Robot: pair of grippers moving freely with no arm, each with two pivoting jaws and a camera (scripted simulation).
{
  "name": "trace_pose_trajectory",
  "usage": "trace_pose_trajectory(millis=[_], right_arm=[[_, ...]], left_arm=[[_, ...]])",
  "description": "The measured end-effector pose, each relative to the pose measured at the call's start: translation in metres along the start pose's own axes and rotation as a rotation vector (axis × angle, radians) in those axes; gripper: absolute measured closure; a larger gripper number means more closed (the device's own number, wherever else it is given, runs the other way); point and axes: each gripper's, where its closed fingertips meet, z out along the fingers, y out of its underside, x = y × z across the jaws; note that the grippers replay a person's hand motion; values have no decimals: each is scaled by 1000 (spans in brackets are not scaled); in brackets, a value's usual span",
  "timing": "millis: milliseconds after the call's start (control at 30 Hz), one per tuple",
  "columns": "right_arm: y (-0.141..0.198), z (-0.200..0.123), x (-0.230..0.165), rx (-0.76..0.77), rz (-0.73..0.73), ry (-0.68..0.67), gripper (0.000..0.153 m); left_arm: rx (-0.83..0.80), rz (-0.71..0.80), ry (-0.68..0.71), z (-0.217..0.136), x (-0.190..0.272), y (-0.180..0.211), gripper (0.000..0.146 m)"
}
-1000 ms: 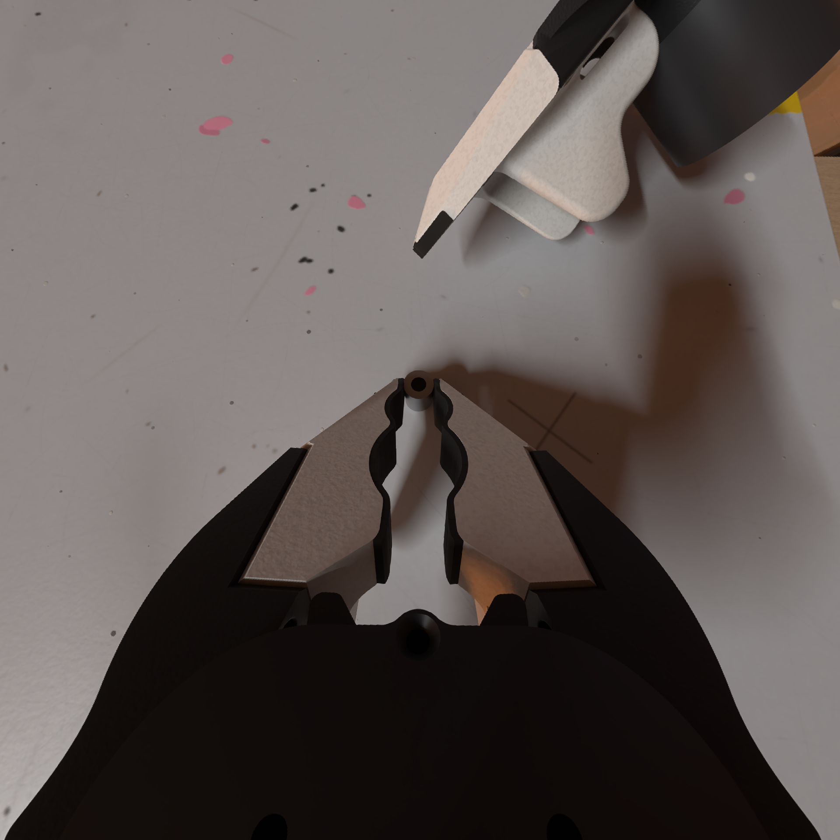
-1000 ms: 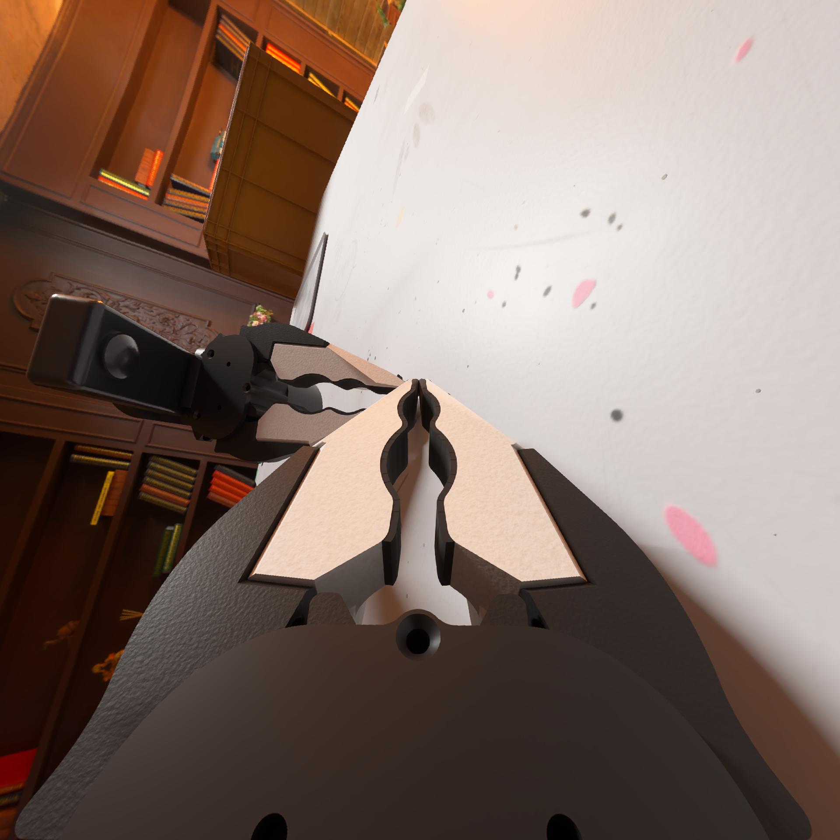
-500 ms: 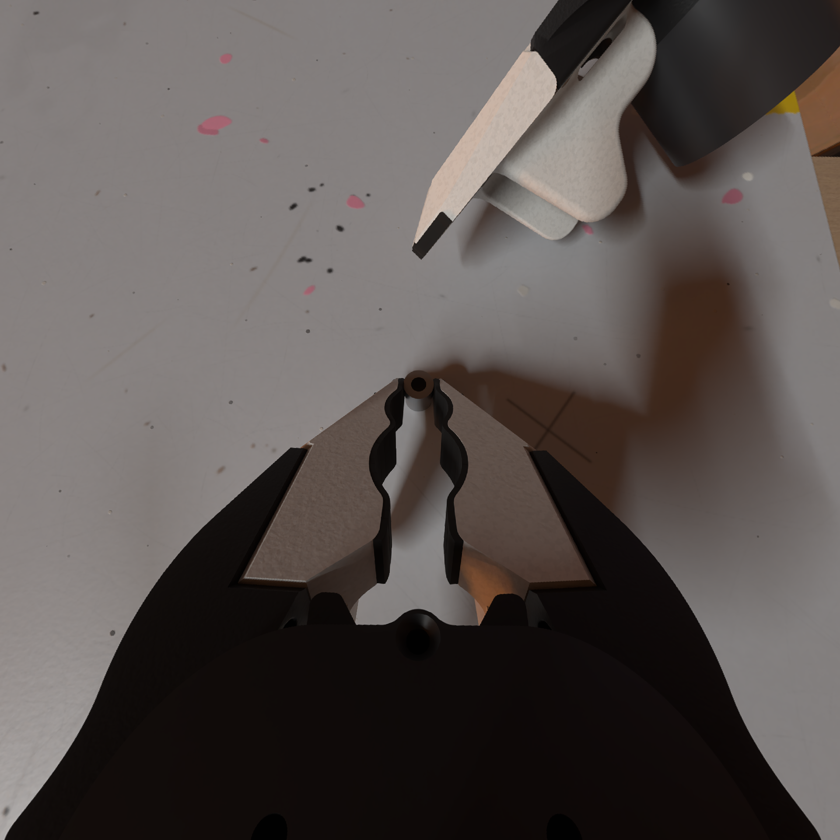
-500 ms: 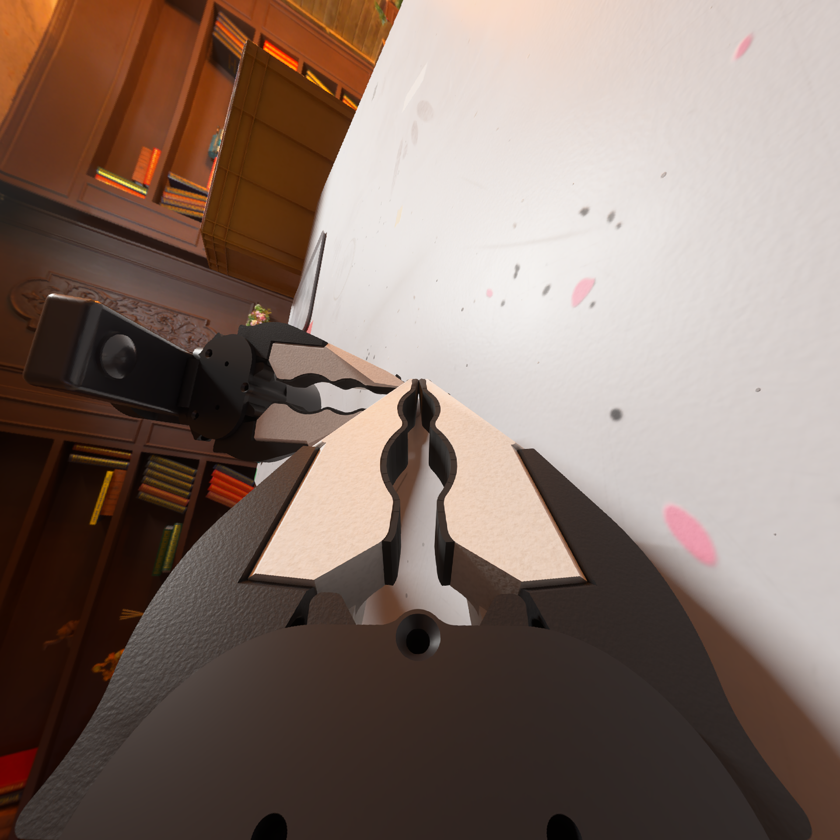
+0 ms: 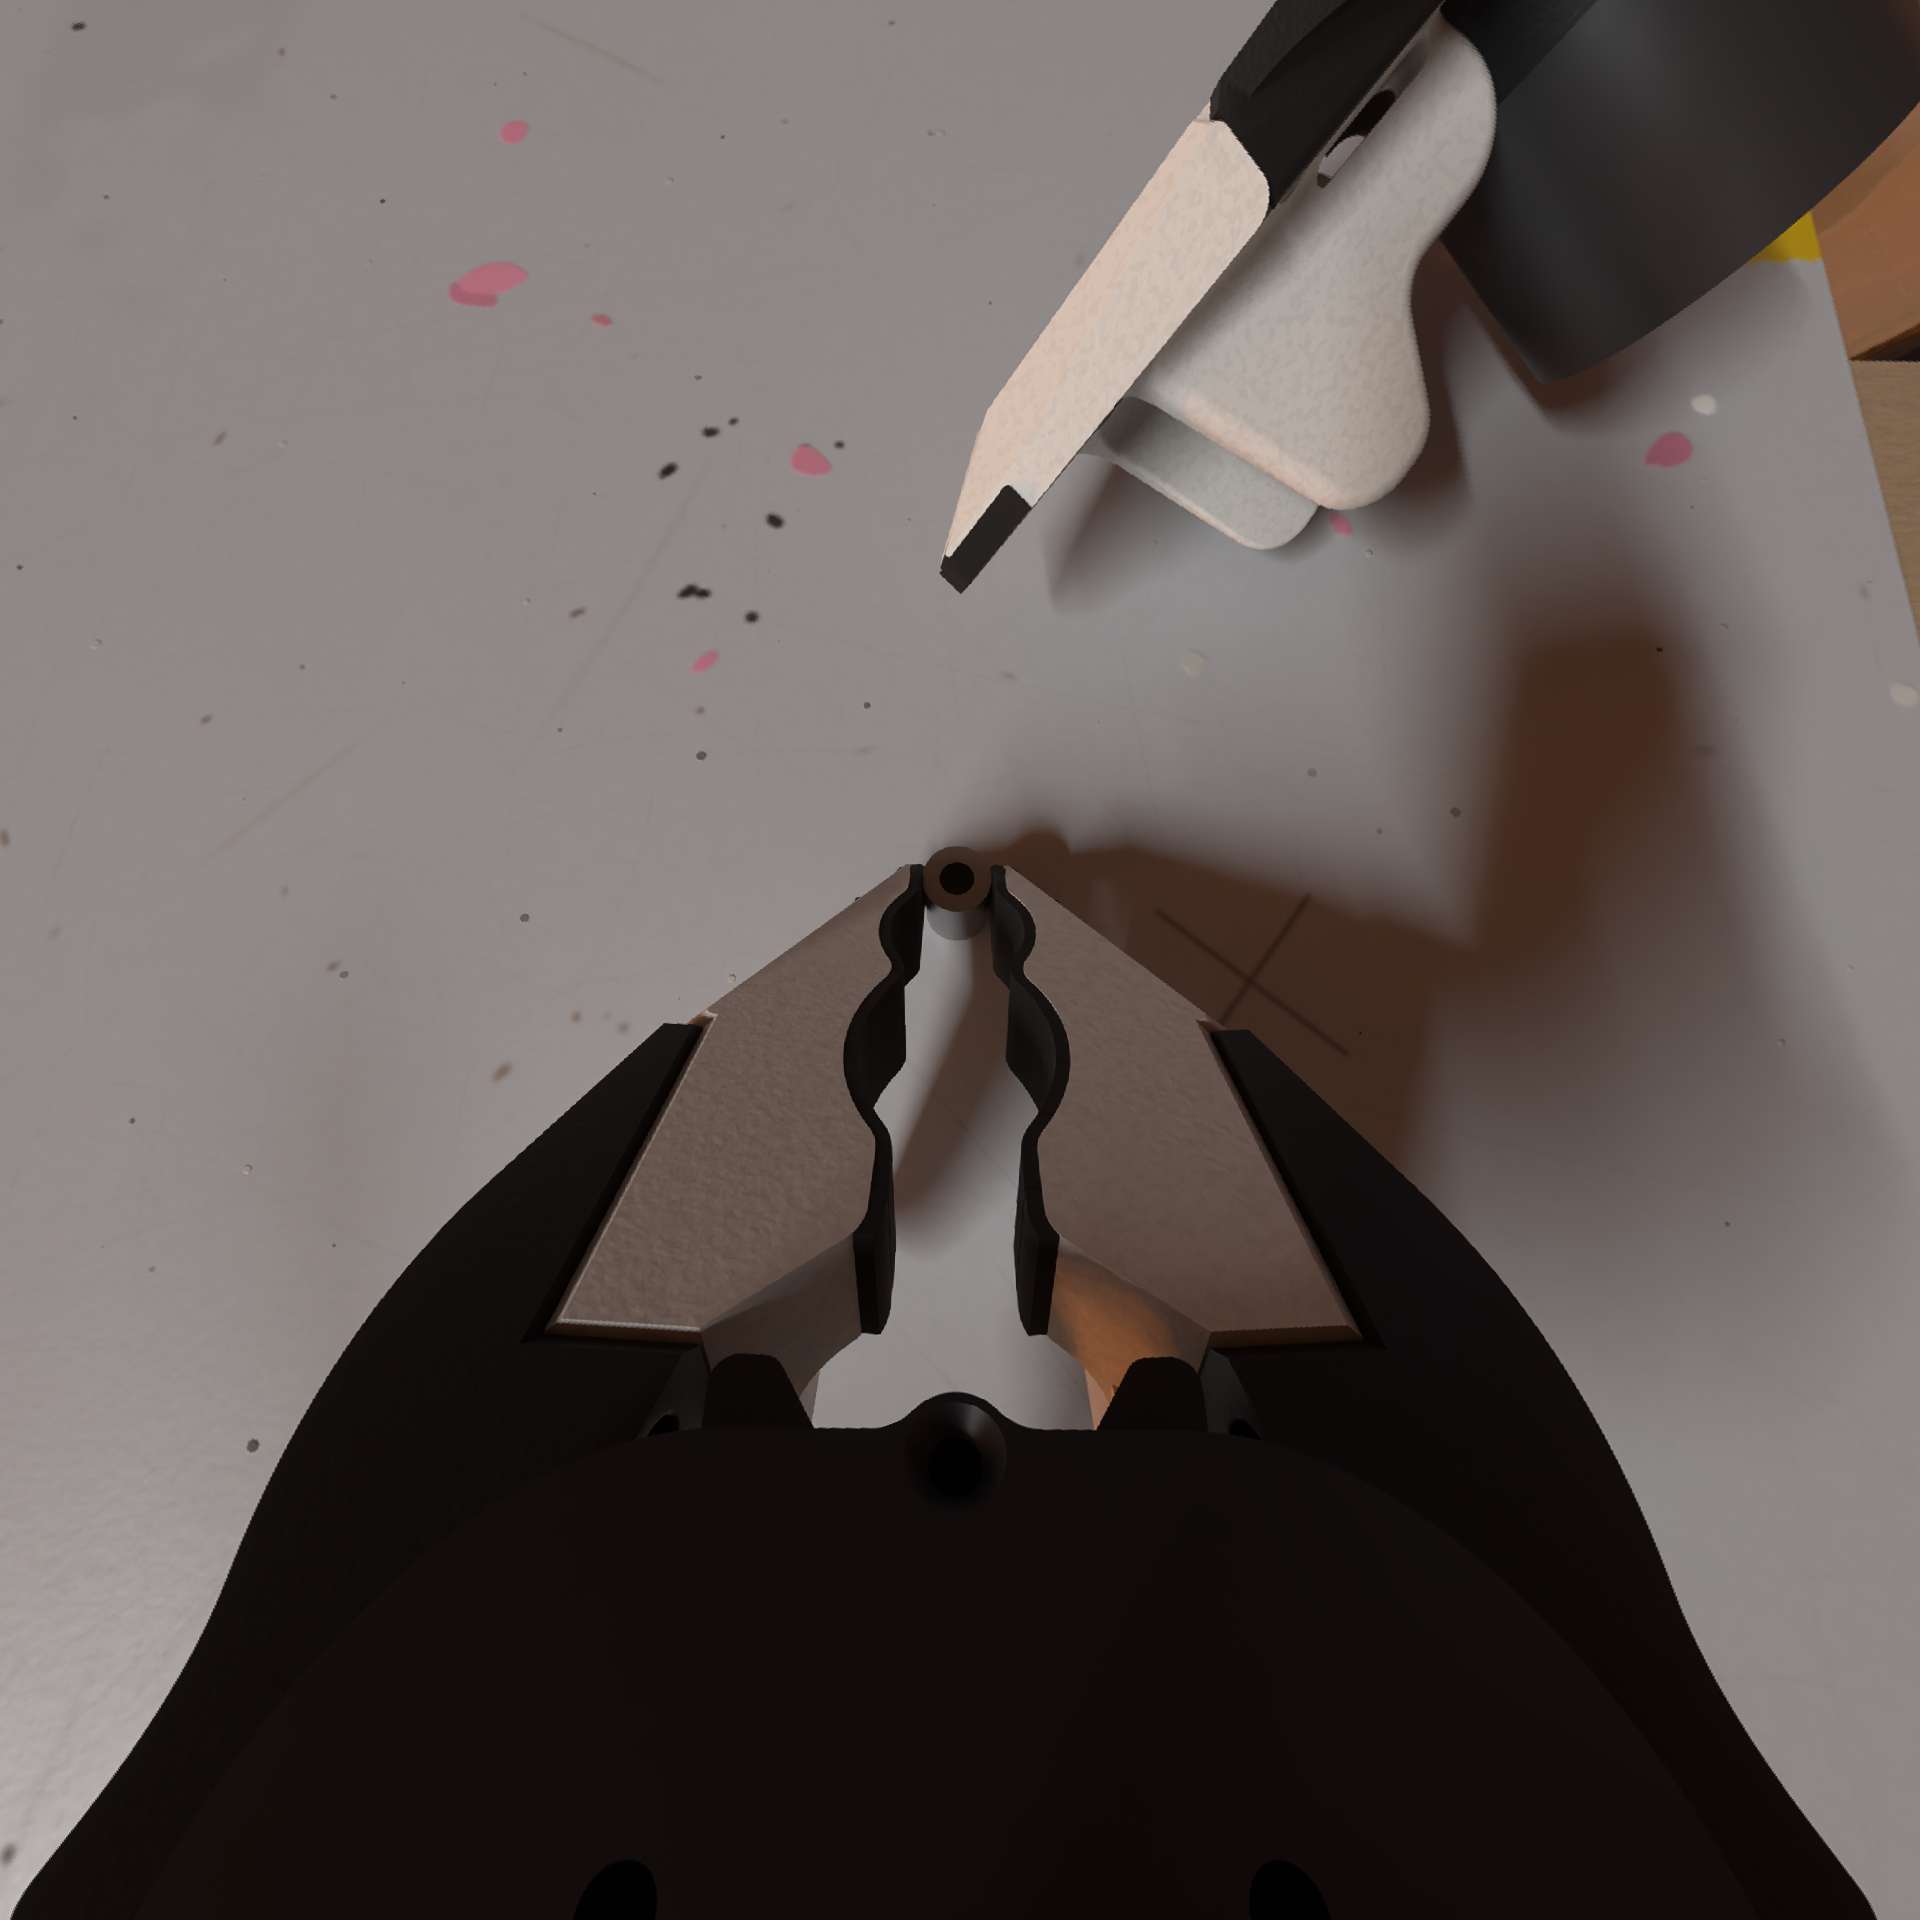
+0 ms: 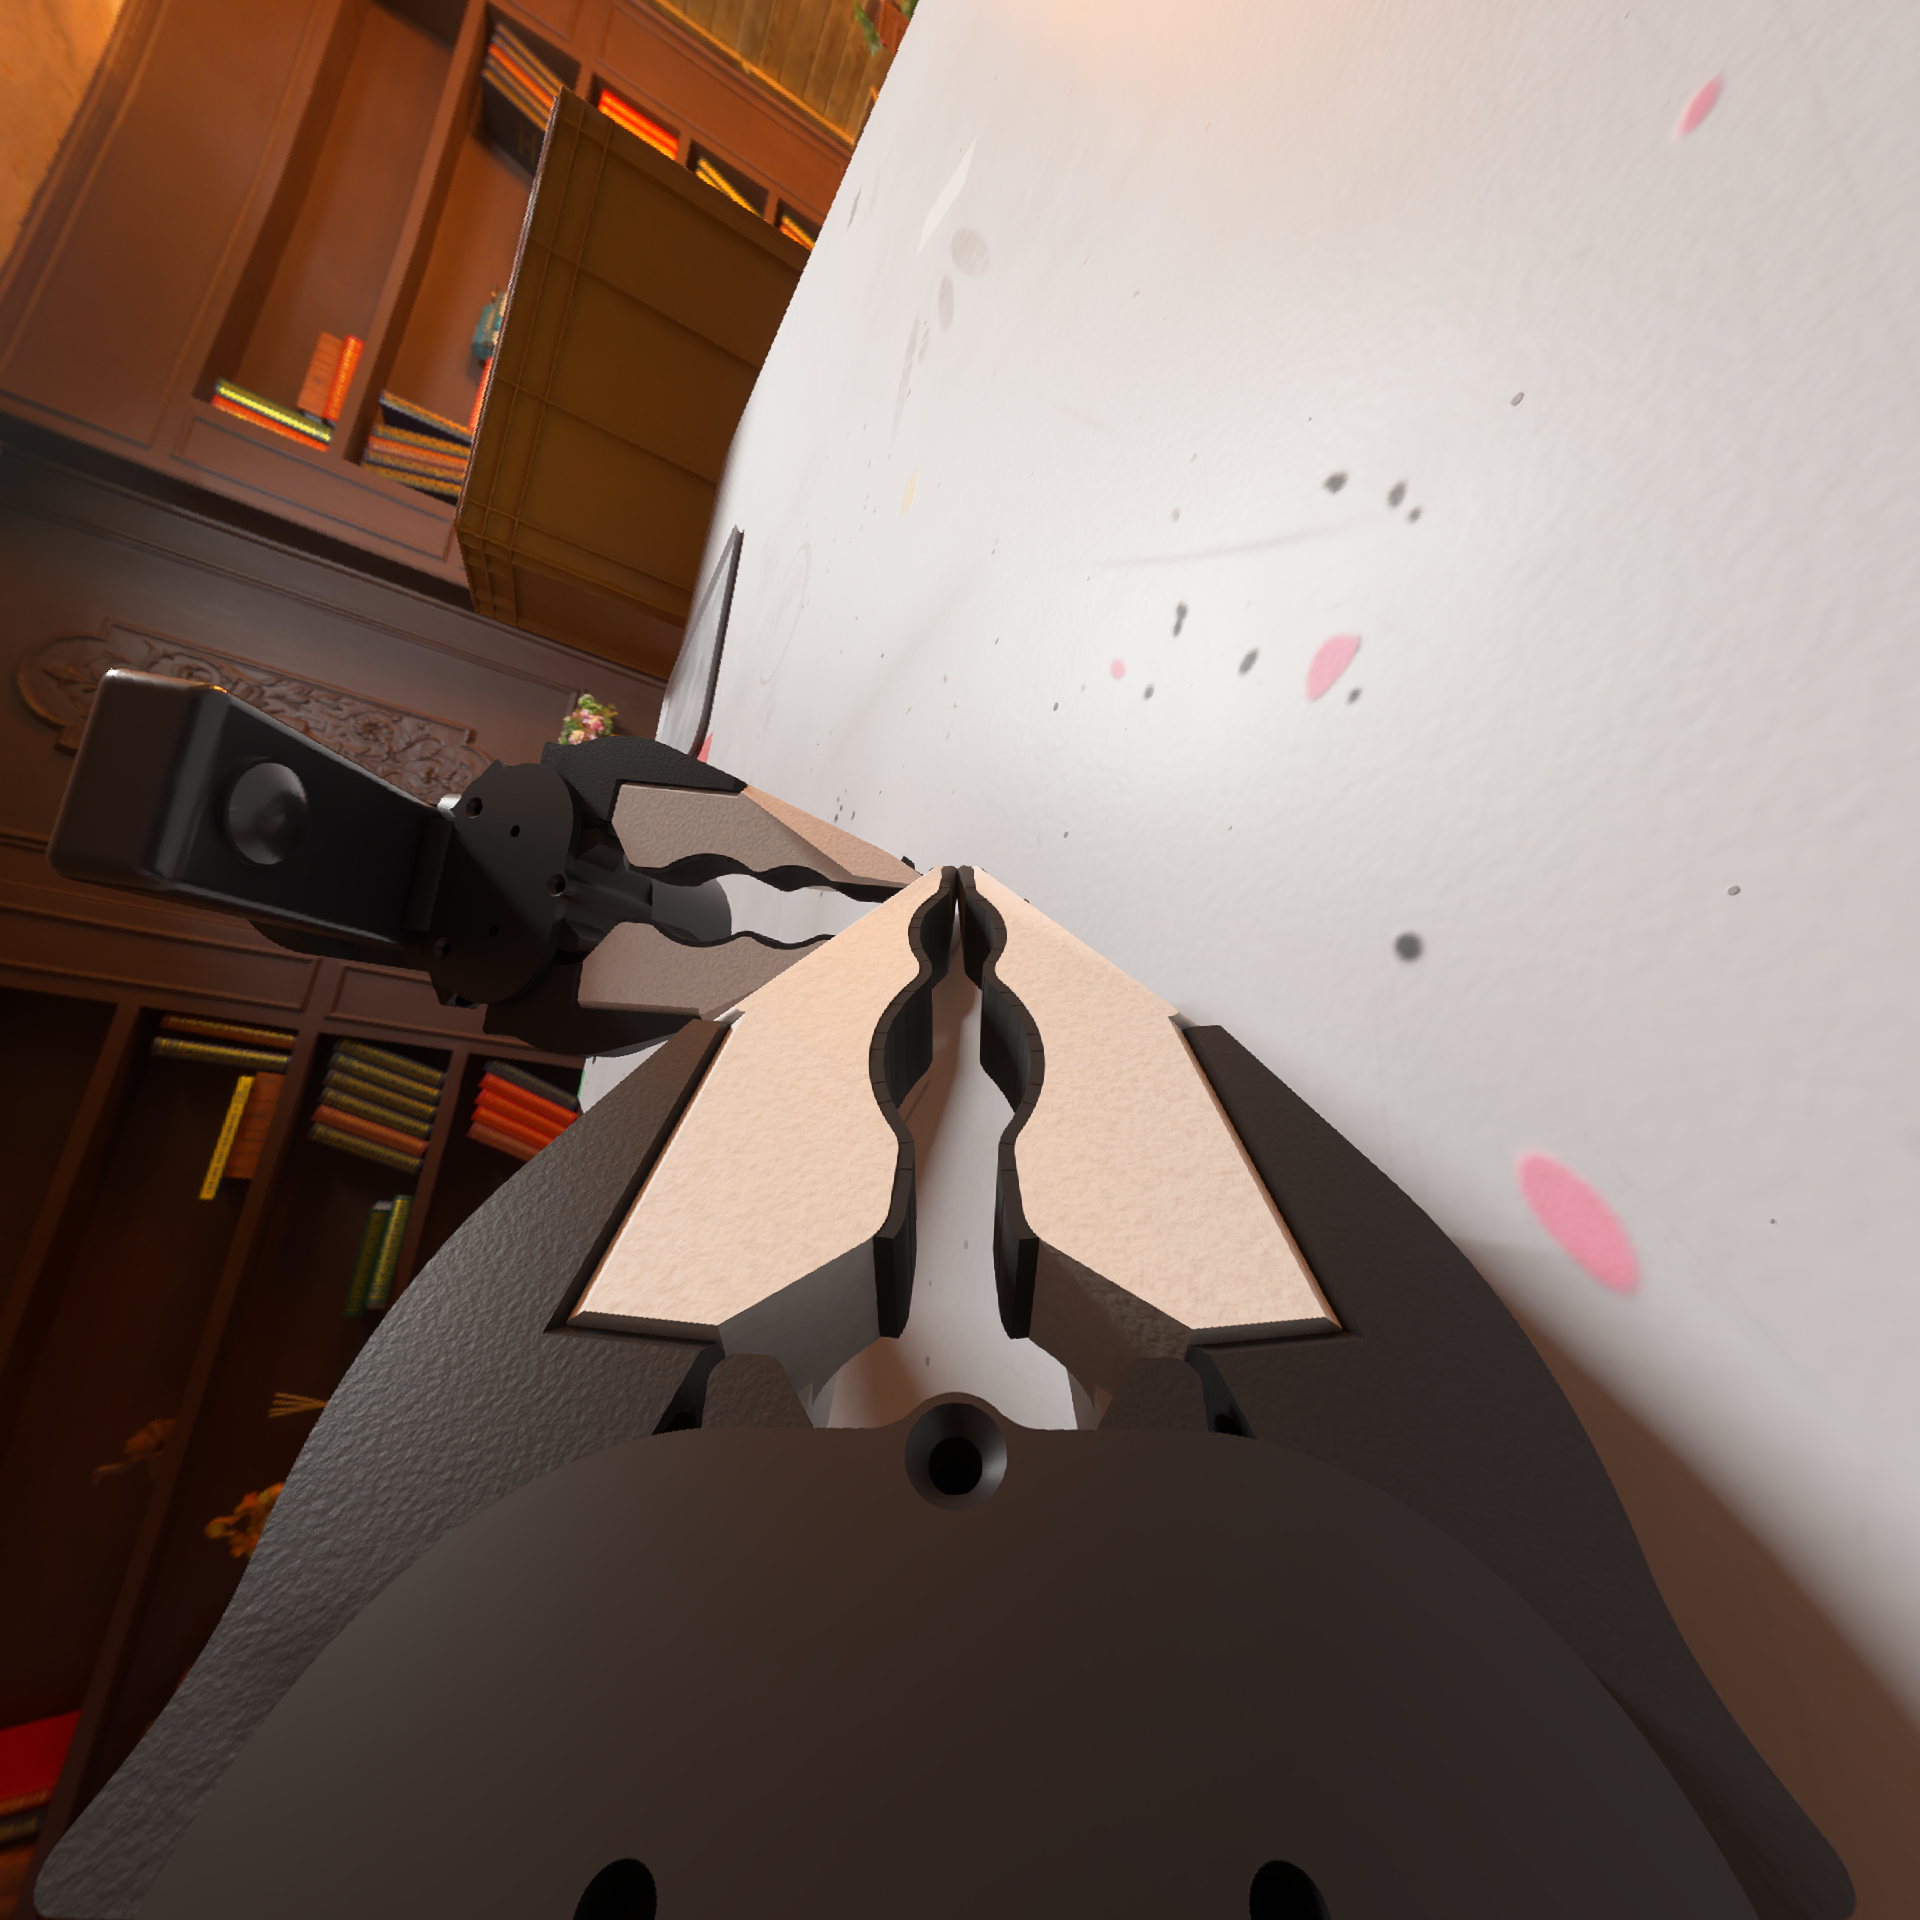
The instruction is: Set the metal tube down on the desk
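Observation:
My left gripper (image 5: 956,881) is shut on the metal tube (image 5: 956,923), a short grey tube seen end-on, pinched at the very fingertips just above the grey, paint-spotted desk (image 5: 416,831). My right gripper (image 6: 958,878) is shut and empty, tilted close to the desk (image 6: 1455,468). It also shows in the left wrist view (image 5: 982,540) at the upper right, a short way beyond the tube. The left gripper shows in the right wrist view (image 6: 831,909) at the left, its tips hidden behind my right fingers (image 6: 790,1091). The tube is hidden there.
A wooden block (image 5: 1886,312) and a yellow scrap (image 5: 1792,244) lie at the desk's right edge. A pencilled cross (image 5: 1257,977) marks the desk right of the tube. A brown crate (image 6: 623,364) and dark bookshelves (image 6: 260,1091) stand beyond the desk edge.
Almost nothing. In the right wrist view the left gripper has drifted very slightly. Both grips are unchanged.

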Motion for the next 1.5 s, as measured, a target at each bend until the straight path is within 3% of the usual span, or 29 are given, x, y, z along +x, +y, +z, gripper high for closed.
trace_pose_trajectory(millis=[1500], right_arm=[[1,1,2,-28,-2,16,153]], left_arm=[[-2,39,-47,6,-1,-5,134]])
